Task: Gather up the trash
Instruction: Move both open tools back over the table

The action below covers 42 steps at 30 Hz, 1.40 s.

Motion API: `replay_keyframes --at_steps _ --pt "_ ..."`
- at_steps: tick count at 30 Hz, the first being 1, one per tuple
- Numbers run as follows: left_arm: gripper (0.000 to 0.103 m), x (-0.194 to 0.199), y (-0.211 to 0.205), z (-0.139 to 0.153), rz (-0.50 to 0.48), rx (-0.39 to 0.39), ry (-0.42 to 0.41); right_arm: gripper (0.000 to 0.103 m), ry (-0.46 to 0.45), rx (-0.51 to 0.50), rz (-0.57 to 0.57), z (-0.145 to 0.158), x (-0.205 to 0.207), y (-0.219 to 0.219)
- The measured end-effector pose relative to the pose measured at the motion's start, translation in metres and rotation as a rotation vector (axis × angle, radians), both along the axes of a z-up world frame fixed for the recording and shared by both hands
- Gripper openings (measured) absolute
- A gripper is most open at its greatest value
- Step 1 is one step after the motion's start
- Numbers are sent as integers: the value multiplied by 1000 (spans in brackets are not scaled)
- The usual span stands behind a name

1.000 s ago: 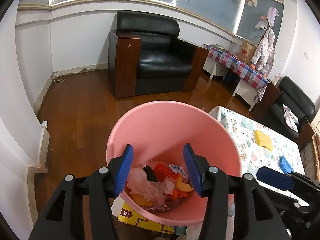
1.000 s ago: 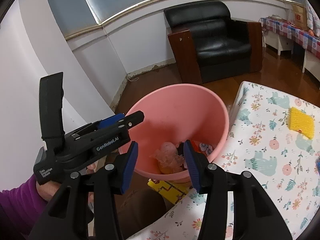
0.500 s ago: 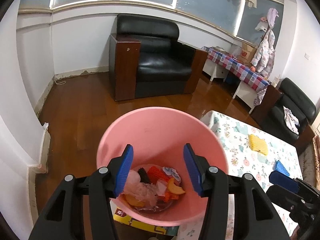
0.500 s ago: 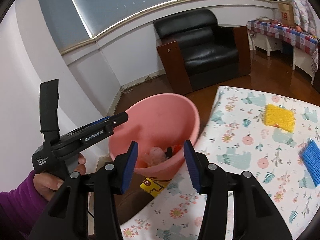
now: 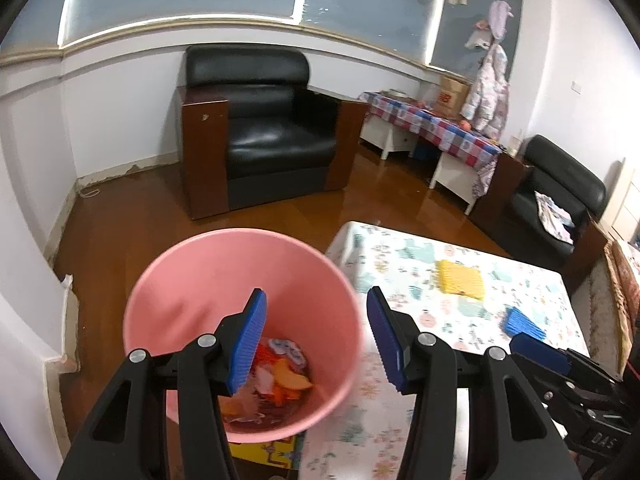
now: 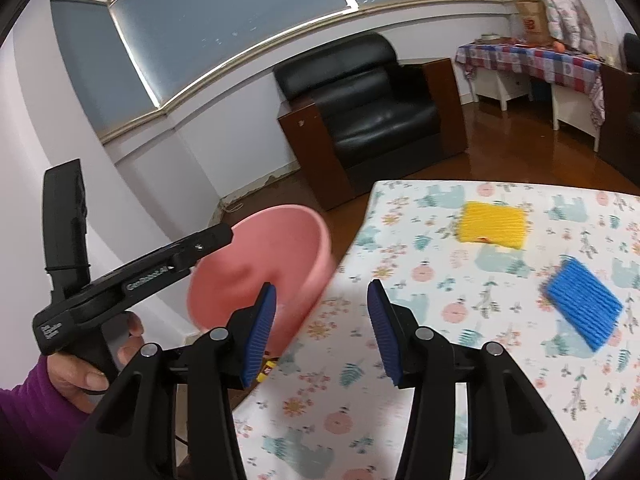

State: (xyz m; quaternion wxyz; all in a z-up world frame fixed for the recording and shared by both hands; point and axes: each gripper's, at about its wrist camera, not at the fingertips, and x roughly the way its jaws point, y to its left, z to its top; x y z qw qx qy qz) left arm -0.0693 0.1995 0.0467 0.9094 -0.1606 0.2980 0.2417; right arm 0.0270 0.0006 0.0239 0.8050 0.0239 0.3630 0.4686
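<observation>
Both the left hand-held gripper (image 5: 314, 338) and the right hand-held gripper (image 6: 322, 334) are open and empty. The bin (image 5: 208, 276) with trash (image 5: 284, 372) stands beside the surface (image 6: 440, 340); yellow pad (image 6: 493, 225) and blue pad (image 6: 582, 310) lie on the surface.

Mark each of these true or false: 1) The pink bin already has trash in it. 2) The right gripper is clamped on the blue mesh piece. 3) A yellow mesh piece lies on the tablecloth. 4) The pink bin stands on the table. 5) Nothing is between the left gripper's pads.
1) True: the pink bin holds mixed scraps at its bottom.
2) False: the right gripper is open and holds nothing; the blue mesh piece lies apart on the tablecloth.
3) True: the yellow mesh piece lies flat there.
4) False: the bin sits beside the table's edge, below its top.
5) True: the left gripper is open and empty.
</observation>
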Motion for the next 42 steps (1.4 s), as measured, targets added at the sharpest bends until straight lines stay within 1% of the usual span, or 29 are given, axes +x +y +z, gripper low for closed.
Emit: replay_keyframes --at_steps 7,8,15,23,30,37,42 --pt "51 24 -37 2 -73 2 11 48 18 14 -89 -7 21 -40" --pt "51 26 -37 1 -81 2 13 48 21 17 -101 -7 22 -45" --pt "51 49 -72 -3 -160 10 33 48 39 38 -186 -13 40 -82" --pt "51 66 -100 -10 -224 8 62 48 48 48 -234 -19 49 -104" --pt "52 74 -110 -16 -258 -24 73 48 54 41 -274 -27 56 -127" --pt "55 87 -119 -27 -285 -60 85 48 78 34 -325 -38 66 -152" --pt "55 97 -123 -36 -300 -75 101 48 95 24 -341 -47 71 -161"
